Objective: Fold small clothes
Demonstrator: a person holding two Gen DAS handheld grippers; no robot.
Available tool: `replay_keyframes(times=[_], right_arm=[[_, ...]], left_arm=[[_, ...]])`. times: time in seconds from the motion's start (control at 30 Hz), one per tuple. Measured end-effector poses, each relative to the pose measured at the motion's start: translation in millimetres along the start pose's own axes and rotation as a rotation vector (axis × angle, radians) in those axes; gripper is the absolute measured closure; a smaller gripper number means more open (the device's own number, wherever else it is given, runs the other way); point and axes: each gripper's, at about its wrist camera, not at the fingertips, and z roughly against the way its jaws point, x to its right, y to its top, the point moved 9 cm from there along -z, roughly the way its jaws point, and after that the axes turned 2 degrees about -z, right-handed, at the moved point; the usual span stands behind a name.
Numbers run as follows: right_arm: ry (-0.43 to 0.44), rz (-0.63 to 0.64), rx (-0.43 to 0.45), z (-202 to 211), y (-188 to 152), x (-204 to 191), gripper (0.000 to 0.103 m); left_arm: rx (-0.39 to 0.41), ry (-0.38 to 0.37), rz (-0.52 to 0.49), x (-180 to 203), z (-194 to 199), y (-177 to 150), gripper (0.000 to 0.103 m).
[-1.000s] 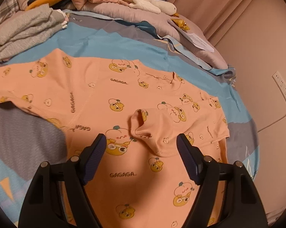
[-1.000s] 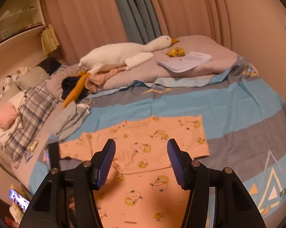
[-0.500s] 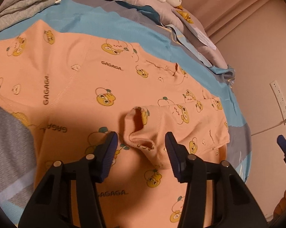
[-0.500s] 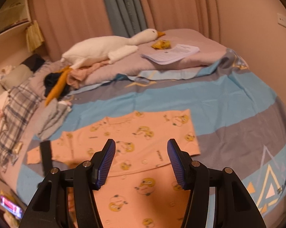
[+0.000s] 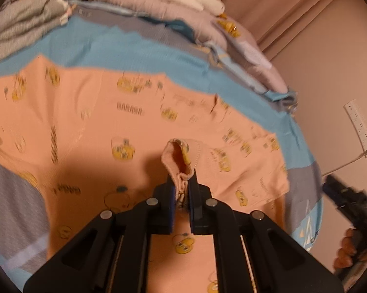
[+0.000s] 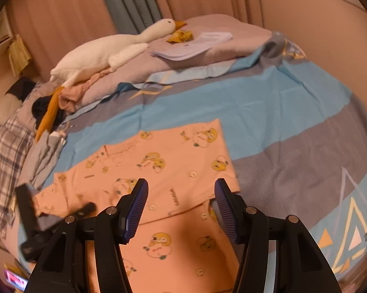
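**Pinching the cuff to start the sleeve fold**

Starting with the left wrist view: the left gripper (image 5: 182,190) has just been closing, and its jaws now stand almost together with the ribbed cuff (image 5: 177,160) of a sleeve nipped between them. The cuff's mouth stands up above the pads, bunched where they squeeze it. Taking hold at the very end of the sleeve makes sense, since from there the whole sleeve can be carried across the body of the garment. The peach pyjama top (image 5: 90,131), printed with yellow cartoon figures, lies spread flat on the bed (image 5: 125,46), on its blue and grey striped cover, which keeps the cloth smooth for folding. The picture is blurred, so how much cloth the pads hold is hard to tell. At the right edge the right gripper (image 5: 334,191) shows dark, with a hand (image 5: 347,249) below it.

From the right wrist view, the right gripper stands half open over the near part of the top, nothing between its blue pads (image 6: 138,207). It looks poised to take a second hold, perhaps the other sleeve or the hem. A plush goose (image 6: 115,48) and some papers (image 6: 193,46) lie on the pillows at the head of the bed, well apart from the work.
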Motion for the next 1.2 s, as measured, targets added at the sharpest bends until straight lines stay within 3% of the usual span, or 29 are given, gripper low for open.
replay_keyframes(times=[0.2, 0.33, 0.77, 1.03, 1.2], right_arm=[[-0.005, -0.032, -0.021, -10.2, 0.2, 13.8, 0.047], [-0.004, -0.035, -0.031, -16.3, 0.6, 15.0, 0.047], [0.011, -0.007, -0.113, -52.2, -4.2, 3.0, 0.047], [-0.002, 0.056, -0.17, -78.1, -12.7, -10.1, 0.077], [-0.021, 0.084, -0.217, -96.5, -20.5, -15.0, 0.077]], left_arm=[[0.097, -0.034, -0.018, 11.6, 40.6, 37.5, 0.096], [0.156, -0.011, -0.051, 12.9, 62.4, 61.5, 0.096], [0.211, 0.096, -0.017, -26.9, 89.8, 81.7, 0.096], [0.218, 0.137, 0.004, -46.5, 97.8, 87.0, 0.096], [0.217, 0.164, -0.001, -54.2, 99.9, 85.8, 0.096]])
